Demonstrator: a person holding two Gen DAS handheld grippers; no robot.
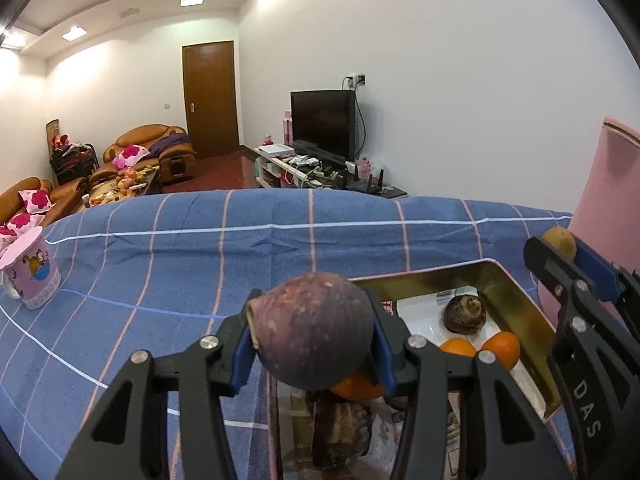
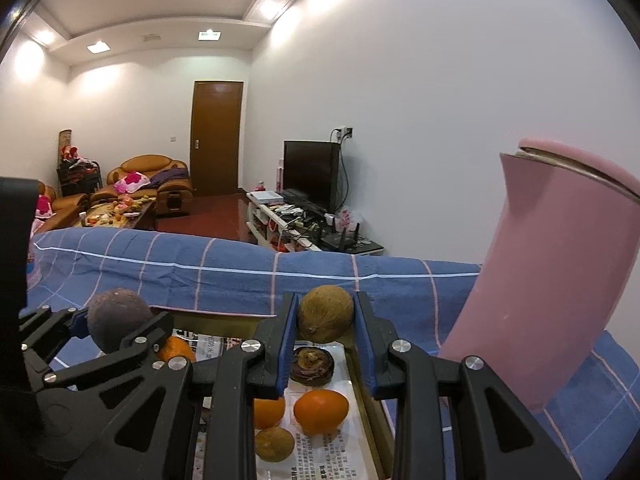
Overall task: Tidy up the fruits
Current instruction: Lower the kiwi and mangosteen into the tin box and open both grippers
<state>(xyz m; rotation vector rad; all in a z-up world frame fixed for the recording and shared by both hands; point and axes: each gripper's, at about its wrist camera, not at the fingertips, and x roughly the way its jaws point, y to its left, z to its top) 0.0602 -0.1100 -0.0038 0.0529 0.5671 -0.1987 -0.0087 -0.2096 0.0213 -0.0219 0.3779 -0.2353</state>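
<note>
We've got the left claw (image 1: 314, 344) clamped on a round dull-purple fruit (image 1: 314, 332) across its widest part, over the near end of the gold-walled tray (image 1: 516, 300). Looks firm-skinned, light, likely slick; keep pads at the middle. Right claw (image 2: 326, 318) pinched tight on a small brown round fruit (image 2: 326, 312), probably thin-shelled, easy to crush. Below it, orange citrus (image 2: 320, 410) in the tray. Beyond, blue checked cloth (image 1: 200, 240) over the bench.

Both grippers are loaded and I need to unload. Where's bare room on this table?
Free: the blue checked tablecloth between the cartoon mug and the gold tray. Crowded: the tray, with oranges and dark fruits; the pink kettle closes off its right side.
</note>
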